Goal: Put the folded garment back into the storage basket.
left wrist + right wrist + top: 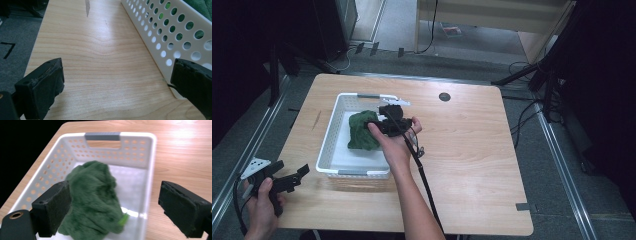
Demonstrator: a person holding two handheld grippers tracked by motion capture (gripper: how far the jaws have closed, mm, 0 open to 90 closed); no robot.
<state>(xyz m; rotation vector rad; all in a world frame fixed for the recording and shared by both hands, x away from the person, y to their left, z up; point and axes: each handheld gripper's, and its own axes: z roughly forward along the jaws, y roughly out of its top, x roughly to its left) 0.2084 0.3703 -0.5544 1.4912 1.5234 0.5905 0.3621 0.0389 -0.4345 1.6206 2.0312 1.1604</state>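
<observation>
At the near left corner of the wooden table point(462, 150), the left gripper point(287, 177) hangs in the person's left hand point(262, 200), its jaws spread wide with nothing between them, just left of the white perforated basket point(332, 135). Its own view shows bare wood between the pads and the basket's holed wall on the right. Farther right, inside the basket, a crumpled green cloth point(363, 130) lies toward the right wall. The right gripper point(388, 116), in the right hand point(397, 142), sits over the basket's right rim just beside the cloth. In the right gripper view, its jaws stand apart and empty, the cloth point(93, 200) lying below and between them, nearer the left pad.
</observation>
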